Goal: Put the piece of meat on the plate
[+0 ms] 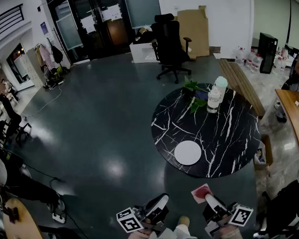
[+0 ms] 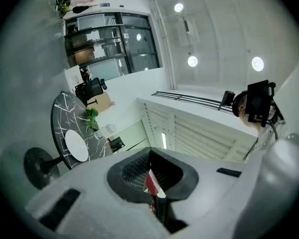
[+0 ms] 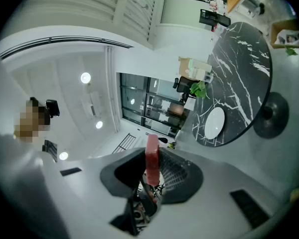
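A flat red-pink piece of meat (image 1: 200,193) is clamped upright in my right gripper (image 1: 210,198), which hangs over the floor just short of the table's near edge. In the right gripper view the meat (image 3: 152,156) stands between the black pads (image 3: 177,176), and my right gripper (image 3: 152,169) is shut on it. A round white plate (image 1: 188,152) lies bare on the near part of the black marble table (image 1: 229,133). My left gripper (image 1: 158,204) hangs to the left of the right one, jaws together, holding nothing that I can make out; only a thin red sliver shows in its slit (image 2: 152,182).
A clear bottle with a pale cap (image 1: 215,97) and a green plant (image 1: 193,89) stand at the table's far side. A black office chair (image 1: 169,46) is beyond it, a wooden bench (image 1: 243,83) to the right, a small box (image 1: 260,156) on the floor by the table.
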